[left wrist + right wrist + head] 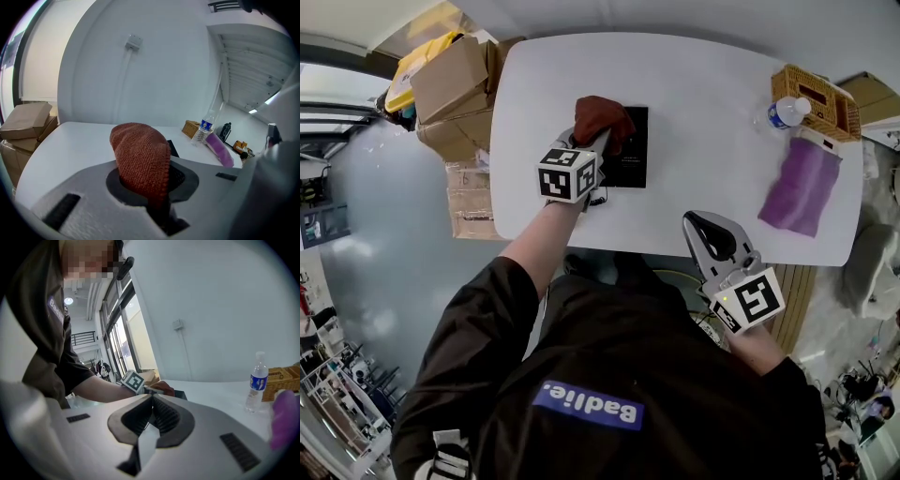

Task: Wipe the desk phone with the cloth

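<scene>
A rust-red knitted cloth (600, 117) is bunched over the left part of the black desk phone (632, 150), which lies flat on the white table (694, 103). My left gripper (598, 142) is shut on the cloth (140, 161), which bulges up between its jaws and hides most of the phone (172, 148). My right gripper (710, 231) hovers at the table's near edge, jaws shut with nothing in them. In the right gripper view the jaws (152, 409) meet, and the cloth (164, 387) and phone (180, 394) show beyond them.
A purple cloth (800, 185) lies at the table's right, beside a water bottle (784, 112) and a wicker basket (817, 100). Cardboard boxes (450, 89) stand off the table's left end. A clear plastic bin (473, 199) sits below them.
</scene>
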Available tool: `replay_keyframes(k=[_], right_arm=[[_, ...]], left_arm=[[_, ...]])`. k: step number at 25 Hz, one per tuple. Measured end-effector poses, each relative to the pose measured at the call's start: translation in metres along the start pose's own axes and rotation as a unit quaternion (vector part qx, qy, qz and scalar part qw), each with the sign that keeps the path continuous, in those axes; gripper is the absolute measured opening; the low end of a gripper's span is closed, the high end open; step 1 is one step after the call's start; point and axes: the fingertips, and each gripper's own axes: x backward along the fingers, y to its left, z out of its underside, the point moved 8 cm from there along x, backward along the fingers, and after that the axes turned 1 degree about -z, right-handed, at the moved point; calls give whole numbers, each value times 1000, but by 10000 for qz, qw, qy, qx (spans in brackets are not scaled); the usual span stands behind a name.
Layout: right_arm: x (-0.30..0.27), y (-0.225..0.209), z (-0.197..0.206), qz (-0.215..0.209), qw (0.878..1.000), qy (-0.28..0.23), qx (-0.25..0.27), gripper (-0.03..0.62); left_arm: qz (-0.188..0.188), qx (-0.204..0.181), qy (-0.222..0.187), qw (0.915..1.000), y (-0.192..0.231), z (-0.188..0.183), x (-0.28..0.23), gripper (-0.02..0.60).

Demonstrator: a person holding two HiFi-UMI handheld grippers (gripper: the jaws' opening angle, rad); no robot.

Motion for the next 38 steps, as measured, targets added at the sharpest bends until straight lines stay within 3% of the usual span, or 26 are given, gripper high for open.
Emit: replay_keyframes(k=[20, 27, 31, 38], right_arm=[[-2, 19, 2, -46, 10000, 75, -14, 31], [-3, 23, -1, 9, 10000, -17, -26, 31], [-2, 22, -4, 43, 9999, -97, -50, 31], [-3, 14, -8, 92, 9998, -141, -90, 31]], left_arm=[[232, 146, 534, 9982, -28, 80, 27, 60], [415, 96, 915, 9949, -42, 107, 39, 60], [513, 32, 793, 9955, -49, 93, 42, 60], [672, -201, 177, 9974, -52, 24, 20, 60]])
